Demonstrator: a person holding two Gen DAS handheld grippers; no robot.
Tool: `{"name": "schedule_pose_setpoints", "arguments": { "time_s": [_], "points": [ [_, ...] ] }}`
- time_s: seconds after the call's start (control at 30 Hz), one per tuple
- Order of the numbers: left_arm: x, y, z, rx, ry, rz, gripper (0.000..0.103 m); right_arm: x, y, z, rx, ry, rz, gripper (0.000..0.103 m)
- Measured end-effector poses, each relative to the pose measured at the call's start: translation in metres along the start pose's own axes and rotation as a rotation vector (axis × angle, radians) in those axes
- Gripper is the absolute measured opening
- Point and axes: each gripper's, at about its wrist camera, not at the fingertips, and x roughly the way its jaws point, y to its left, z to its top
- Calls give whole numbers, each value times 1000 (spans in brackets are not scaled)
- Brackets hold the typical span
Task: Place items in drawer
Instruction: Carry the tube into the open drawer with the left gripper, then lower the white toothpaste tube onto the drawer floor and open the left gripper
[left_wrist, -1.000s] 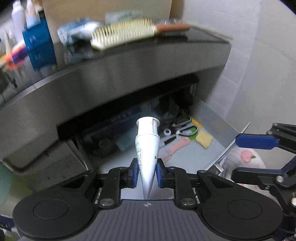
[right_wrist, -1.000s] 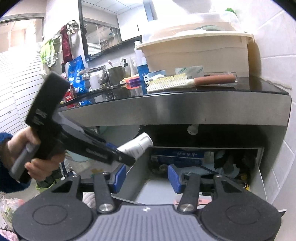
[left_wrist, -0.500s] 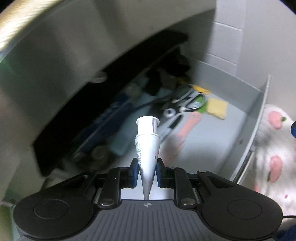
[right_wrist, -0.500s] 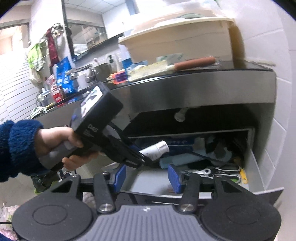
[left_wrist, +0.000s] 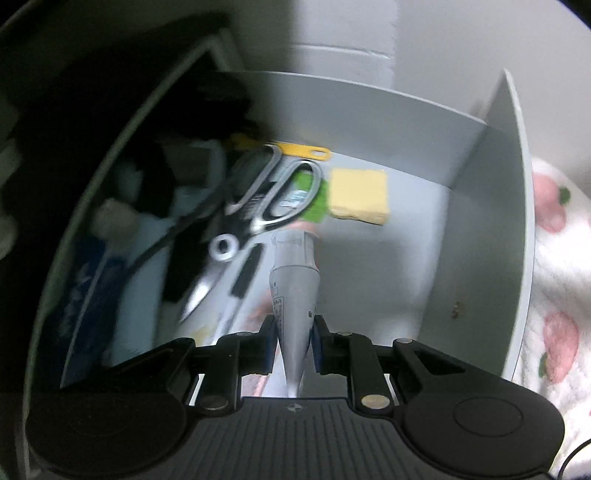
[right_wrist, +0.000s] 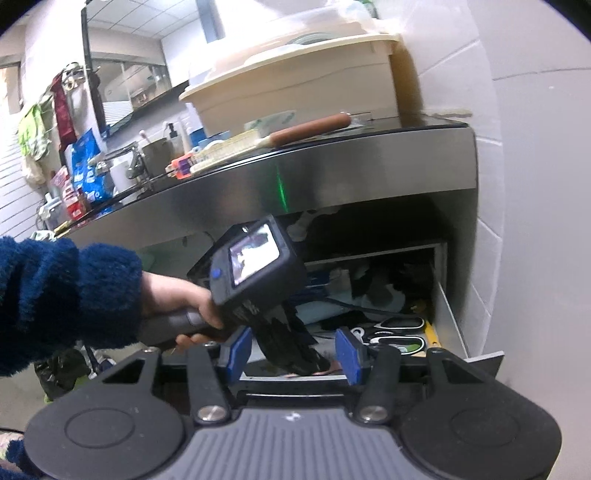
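A white tube (left_wrist: 294, 295) sits between blue pads (left_wrist: 317, 345) above a grey drawer (left_wrist: 491, 236) holding a yellow sponge (left_wrist: 359, 196) and silver scissors (left_wrist: 273, 192), beside white cloth (left_wrist: 557, 280) with pink fruit print.

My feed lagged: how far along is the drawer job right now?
Done: the drawer is open, and scissors and a yellow sponge already lie inside. In hand: the left gripper clamps a white tube low over the drawer floor. Left: release it. The right gripper is open and holds nothing.
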Motion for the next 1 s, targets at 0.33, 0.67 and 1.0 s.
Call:
{"name": "schedule_pose_setpoints", "arguments": {
  "time_s": [0.33, 0.67, 1.0],
  "points": [
    [23, 0, 14, 22, 26, -123, 19, 1, -9, -5, 29, 7, -9, 50],
    [47, -4, 22, 184, 92, -219, 19, 2, -13, -6, 39, 16, -15, 50],
    [45, -2, 21, 216, 93, -296, 19, 6, -16, -10, 52, 34, -8, 50]
  ]
}}
